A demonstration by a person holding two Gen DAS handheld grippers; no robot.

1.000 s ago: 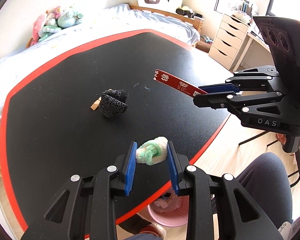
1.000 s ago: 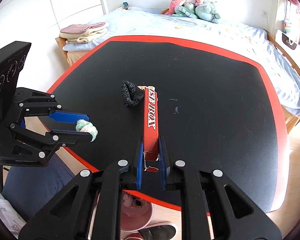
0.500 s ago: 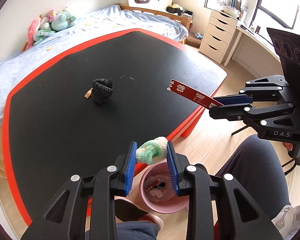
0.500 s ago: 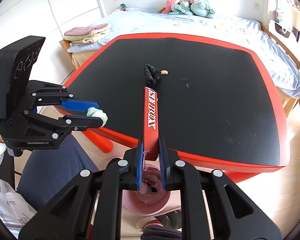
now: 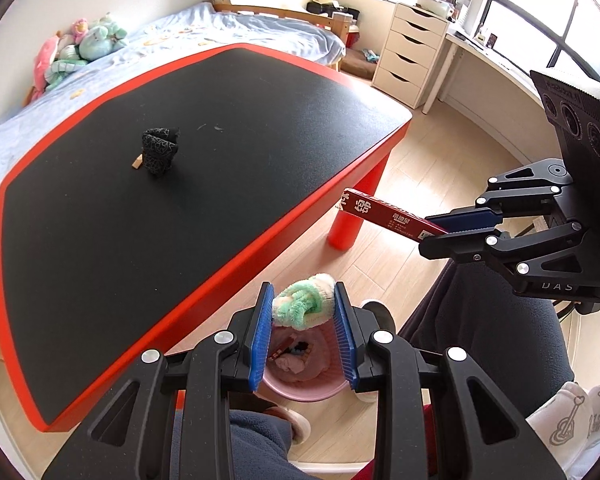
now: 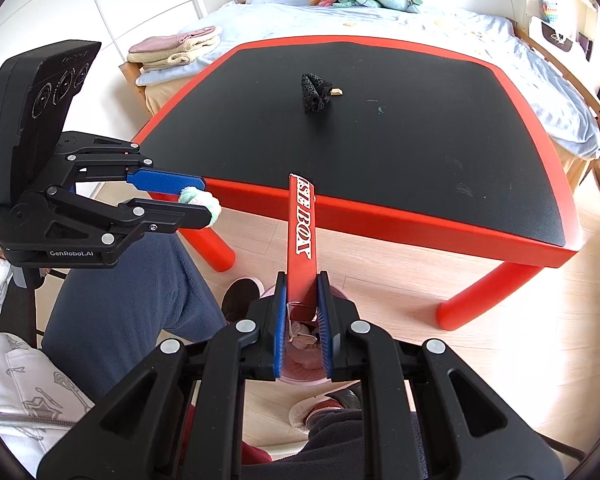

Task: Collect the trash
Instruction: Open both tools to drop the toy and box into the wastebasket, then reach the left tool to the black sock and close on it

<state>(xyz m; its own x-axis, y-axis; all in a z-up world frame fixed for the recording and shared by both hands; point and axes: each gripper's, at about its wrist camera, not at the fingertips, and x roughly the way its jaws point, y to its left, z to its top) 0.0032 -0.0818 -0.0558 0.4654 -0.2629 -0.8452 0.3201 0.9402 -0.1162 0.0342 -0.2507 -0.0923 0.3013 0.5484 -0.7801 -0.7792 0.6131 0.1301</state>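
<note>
Left claw (image 5: 303, 312) pinching a fluffy green-and-cream wad (image 5: 305, 307) between its blue pads, hanging right above the pink bin (image 5: 300, 390) on the floor. Right claw (image 6: 302, 304) clamped on the near end of a long red box (image 6: 302, 236), flattened, white lettering along its face, far end sticking out toward the table edge. Same bin visible straight below those fingers too, already part full of pale scraps.

Judged step: the drop. Both pieces carried clear of the table and lined up over the bin; neither let go yet. Next move likely calls for spreading each claw in turn. For the wad, a plain release should do, being soft and light and directly over the opening. For the box, more care: long and stiff, held only at one end, so probably better tipped nose-down into the bin first, or else liable to catch the rim and tumble onto the wooden floor.

Further out, on the black table (image 5: 332, 184) with its red border, a crumpled black patterned wrapper (image 5: 159, 151) standing near the middle, a small tan scrap (image 5: 137, 163) touching or just beside it. Apparently the leftovers to fetch afterward. Beyond, a bed with plush toys.
</note>
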